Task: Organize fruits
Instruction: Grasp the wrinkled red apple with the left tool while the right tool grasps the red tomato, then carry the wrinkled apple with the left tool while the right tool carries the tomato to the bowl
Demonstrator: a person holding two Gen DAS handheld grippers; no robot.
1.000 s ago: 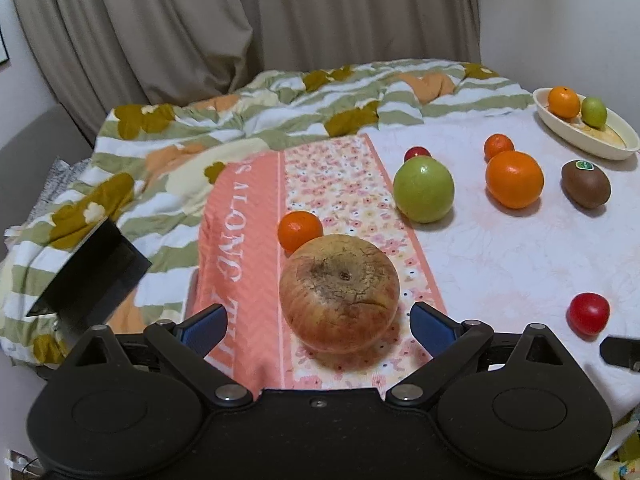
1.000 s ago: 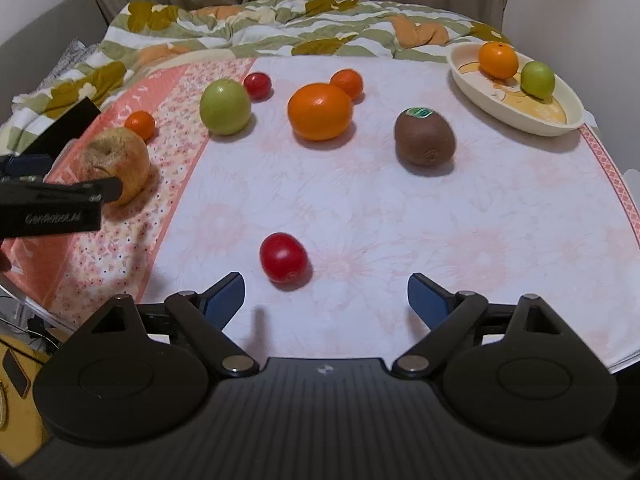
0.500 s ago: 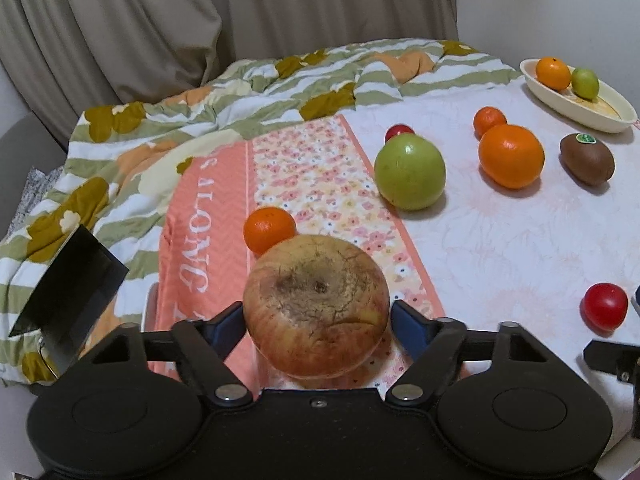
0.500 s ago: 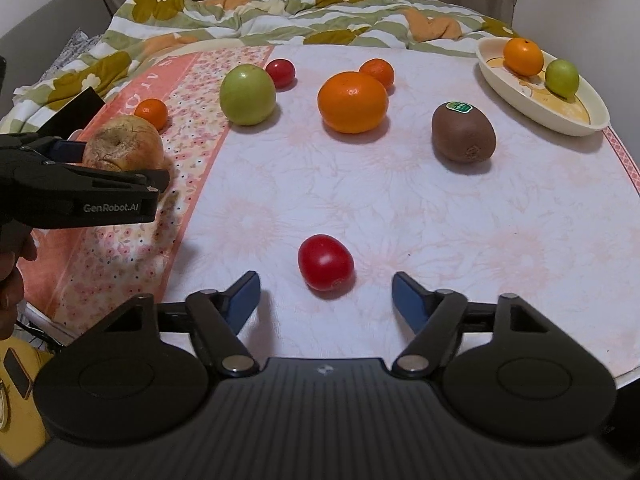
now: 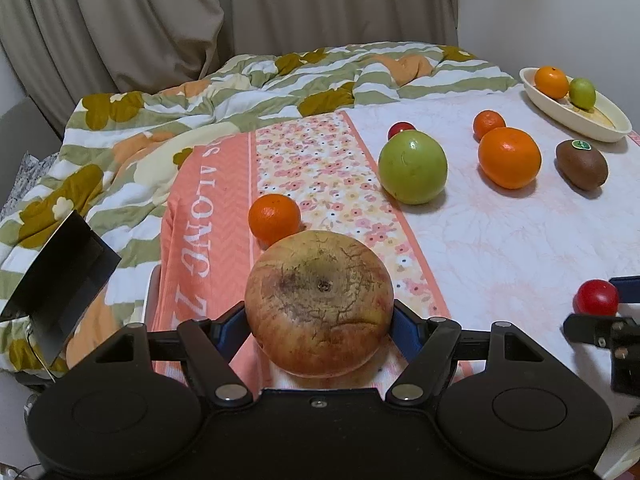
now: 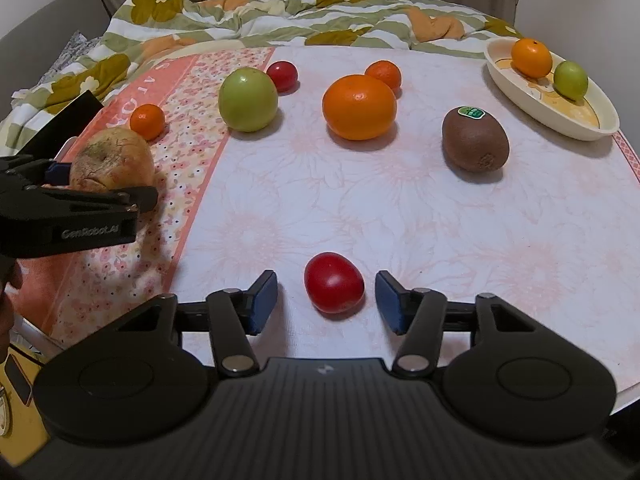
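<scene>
From the left wrist view, the left gripper has its fingers pressed against both flanks of the large russet apple, which sits at the near edge of the patterned cloth, probably clamped so it can be carried to the dish at the far right, where a small orange and a green fruit already lie. The apple hides most of both pads and whatever is under it. From the right wrist view, the right gripper straddles the red tomato; its fingers are closing but have not touched it, with a gap on each side. The left gripper's body hides part of the apple here.
</scene>
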